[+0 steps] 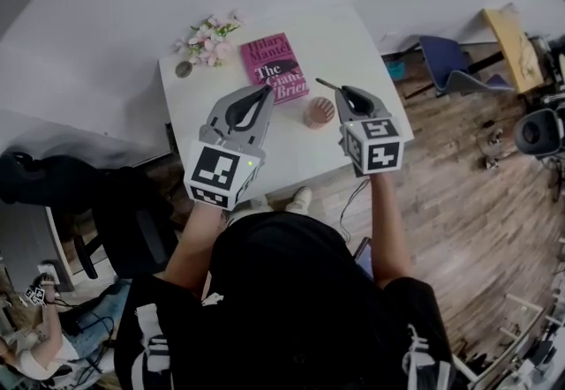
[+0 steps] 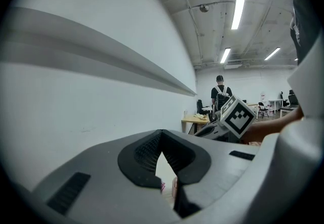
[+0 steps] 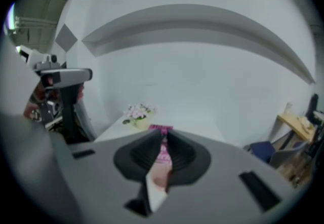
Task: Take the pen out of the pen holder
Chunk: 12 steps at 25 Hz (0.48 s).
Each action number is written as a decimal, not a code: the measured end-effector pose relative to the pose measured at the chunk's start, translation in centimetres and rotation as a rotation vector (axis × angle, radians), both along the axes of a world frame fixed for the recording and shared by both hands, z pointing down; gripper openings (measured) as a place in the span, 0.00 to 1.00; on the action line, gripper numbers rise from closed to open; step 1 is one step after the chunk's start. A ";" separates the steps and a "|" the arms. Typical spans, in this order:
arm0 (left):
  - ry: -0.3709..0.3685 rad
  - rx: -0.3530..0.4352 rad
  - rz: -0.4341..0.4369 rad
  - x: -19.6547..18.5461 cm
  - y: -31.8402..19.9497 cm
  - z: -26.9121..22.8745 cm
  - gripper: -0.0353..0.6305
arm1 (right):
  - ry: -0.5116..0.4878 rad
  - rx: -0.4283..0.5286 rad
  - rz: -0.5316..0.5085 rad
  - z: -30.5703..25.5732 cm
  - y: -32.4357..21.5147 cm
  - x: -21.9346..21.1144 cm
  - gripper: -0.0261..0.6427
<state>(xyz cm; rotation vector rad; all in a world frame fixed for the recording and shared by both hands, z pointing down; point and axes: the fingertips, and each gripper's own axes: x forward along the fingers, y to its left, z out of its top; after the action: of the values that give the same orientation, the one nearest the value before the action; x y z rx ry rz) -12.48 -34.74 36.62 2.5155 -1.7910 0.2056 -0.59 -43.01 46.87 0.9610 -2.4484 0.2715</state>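
I hold the right gripper pinched shut on the pen, which sticks out leftward, apparently clear above the pink pen holder, while the left gripper idles closed and empty, so next I'd carry the pen aside.

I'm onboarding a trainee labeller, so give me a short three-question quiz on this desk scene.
1. True or false: the thin dark pen stands inside the round pink pen holder.
2. Which gripper grips the pen? A) left gripper B) right gripper C) neither
3. Fill in: in the head view, left of the magenta paperback book stand pink ____.
Key: 1 false; 2 B; 3 flowers.
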 end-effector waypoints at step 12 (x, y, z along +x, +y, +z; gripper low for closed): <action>-0.030 0.072 0.008 0.7 0.5 -3.2 0.08 | -0.188 0.244 0.027 -12.3 1.9 0.6 0.13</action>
<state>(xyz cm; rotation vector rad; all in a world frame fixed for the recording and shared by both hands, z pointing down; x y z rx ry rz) -11.74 -34.24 33.37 2.5813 -1.8321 0.1835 -0.04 -41.12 34.58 1.1157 -2.6877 0.0747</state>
